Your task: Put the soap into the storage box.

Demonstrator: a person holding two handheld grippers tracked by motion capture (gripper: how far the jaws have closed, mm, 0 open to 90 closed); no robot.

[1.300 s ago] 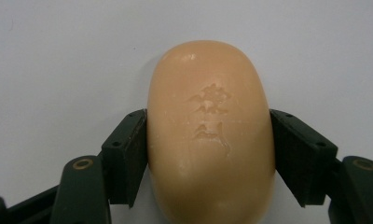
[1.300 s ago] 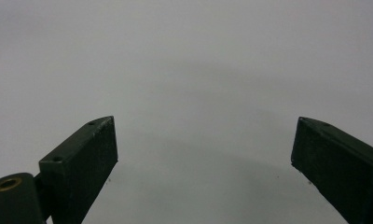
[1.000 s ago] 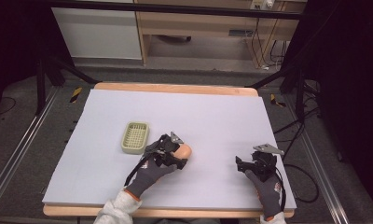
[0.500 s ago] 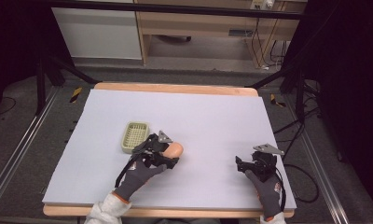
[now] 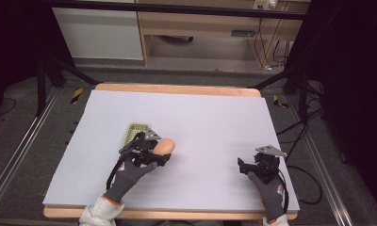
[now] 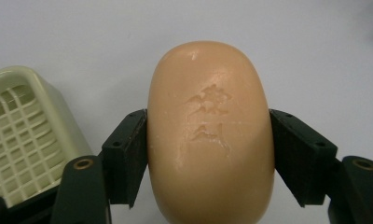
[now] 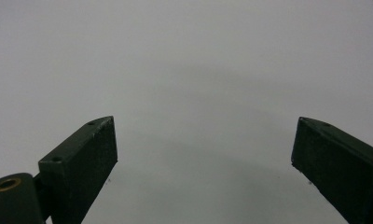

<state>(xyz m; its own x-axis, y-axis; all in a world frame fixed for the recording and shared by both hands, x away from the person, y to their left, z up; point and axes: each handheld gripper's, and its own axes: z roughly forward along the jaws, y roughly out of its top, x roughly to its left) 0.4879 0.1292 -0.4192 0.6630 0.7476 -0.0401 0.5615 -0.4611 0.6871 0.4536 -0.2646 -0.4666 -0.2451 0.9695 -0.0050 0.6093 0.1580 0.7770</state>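
White matting covers the table (image 5: 200, 122) before me, with dark floor and a cabinet beyond its far edge. My left gripper (image 6: 208, 140) has its jaws pressed against both long sides of a peach-coloured bar of soap (image 6: 210, 135), stamped face up, and the grip looks square and firm. In the high view that soap (image 5: 164, 146) sits just right of the pale green soap dish (image 5: 135, 133), whose slatted tray (image 6: 17, 140) shows at the left edge of my left gripper view. Over the last second my left hand (image 5: 130, 169) has carried the bar leftward, from well apart from the dish to nearly beside it. I judge the carry is almost over: what remains is to centre the bar over the slats and lower it in. My right gripper (image 5: 257, 165) has stayed parked near the table's front right, jaws spread wide with nothing but bare mat between them.
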